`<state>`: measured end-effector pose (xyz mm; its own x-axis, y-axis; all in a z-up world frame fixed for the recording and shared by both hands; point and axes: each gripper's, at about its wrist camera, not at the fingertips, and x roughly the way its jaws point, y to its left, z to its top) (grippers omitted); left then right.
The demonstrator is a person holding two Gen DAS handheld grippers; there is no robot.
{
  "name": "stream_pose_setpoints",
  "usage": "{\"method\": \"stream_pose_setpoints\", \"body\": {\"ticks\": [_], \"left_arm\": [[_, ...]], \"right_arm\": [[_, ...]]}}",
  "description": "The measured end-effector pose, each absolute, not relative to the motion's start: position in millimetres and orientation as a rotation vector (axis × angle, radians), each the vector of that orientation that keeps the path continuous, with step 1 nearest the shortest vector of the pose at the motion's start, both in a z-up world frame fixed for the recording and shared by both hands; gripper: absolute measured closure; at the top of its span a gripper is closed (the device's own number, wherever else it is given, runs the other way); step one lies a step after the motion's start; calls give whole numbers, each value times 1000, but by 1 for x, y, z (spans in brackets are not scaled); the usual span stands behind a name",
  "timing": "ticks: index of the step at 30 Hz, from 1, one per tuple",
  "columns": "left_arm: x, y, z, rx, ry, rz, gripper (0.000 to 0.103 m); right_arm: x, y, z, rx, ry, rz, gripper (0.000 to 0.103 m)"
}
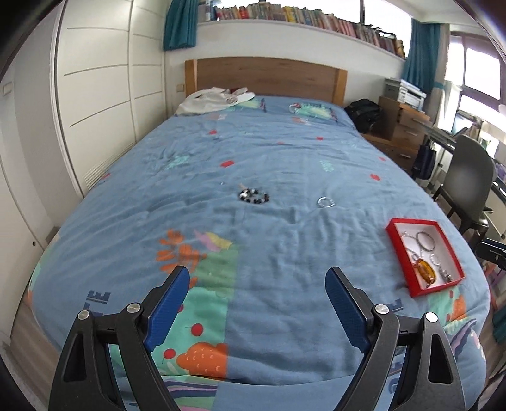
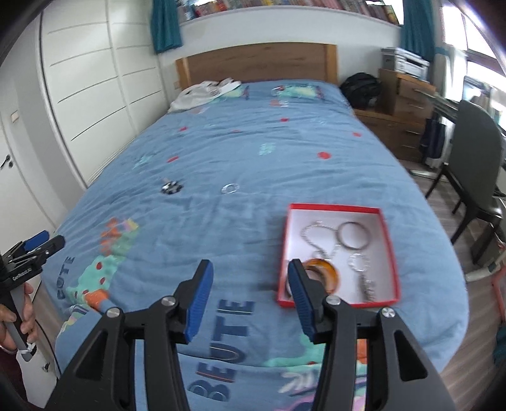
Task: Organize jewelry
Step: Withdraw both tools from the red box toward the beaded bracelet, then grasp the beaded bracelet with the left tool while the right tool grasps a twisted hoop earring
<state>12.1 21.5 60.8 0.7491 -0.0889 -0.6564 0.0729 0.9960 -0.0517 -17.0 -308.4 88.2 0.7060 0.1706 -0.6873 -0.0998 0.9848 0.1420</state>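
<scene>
a bed (image 1: 253, 158) with a blue patterned cover fills the room. behind it stands a wooden headboard (image 1: 265, 77), and above that a long shelf of books (image 1: 310, 17) between teal curtains (image 1: 180, 22). white wardrobe doors (image 1: 95, 79) run along the bed's left side. right of the bed are wooden drawers (image 1: 404, 126), a dark chair (image 1: 468, 186), wood flooring (image 2: 442, 189) and bright windows (image 1: 477, 63).

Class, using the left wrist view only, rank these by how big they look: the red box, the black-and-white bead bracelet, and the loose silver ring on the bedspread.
1. red box, clearly largest, though also nearest the camera.
2. bead bracelet.
3. silver ring, somewhat smaller than the bracelet; both lie about equally far away.
</scene>
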Motion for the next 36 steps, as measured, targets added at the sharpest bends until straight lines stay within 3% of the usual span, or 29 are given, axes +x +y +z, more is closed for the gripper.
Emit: {"method": "stream_pose_setpoints", "body": {"ticks": [4,10,25,36], "left_arm": [[37,34,47,-46,752,-61,9],[100,41,24,-74,788,-70,2],[293,12,-67,-117,909,-93,2],[363,-6,-109,-70,966,-47,2]], "right_arm": [[7,-284,77,66,800,205,55],[67,-263,54,74,829,260,45],[263,-233,-37,95,905,276,42],[341,-229,-86,83,966,247,42]]}}
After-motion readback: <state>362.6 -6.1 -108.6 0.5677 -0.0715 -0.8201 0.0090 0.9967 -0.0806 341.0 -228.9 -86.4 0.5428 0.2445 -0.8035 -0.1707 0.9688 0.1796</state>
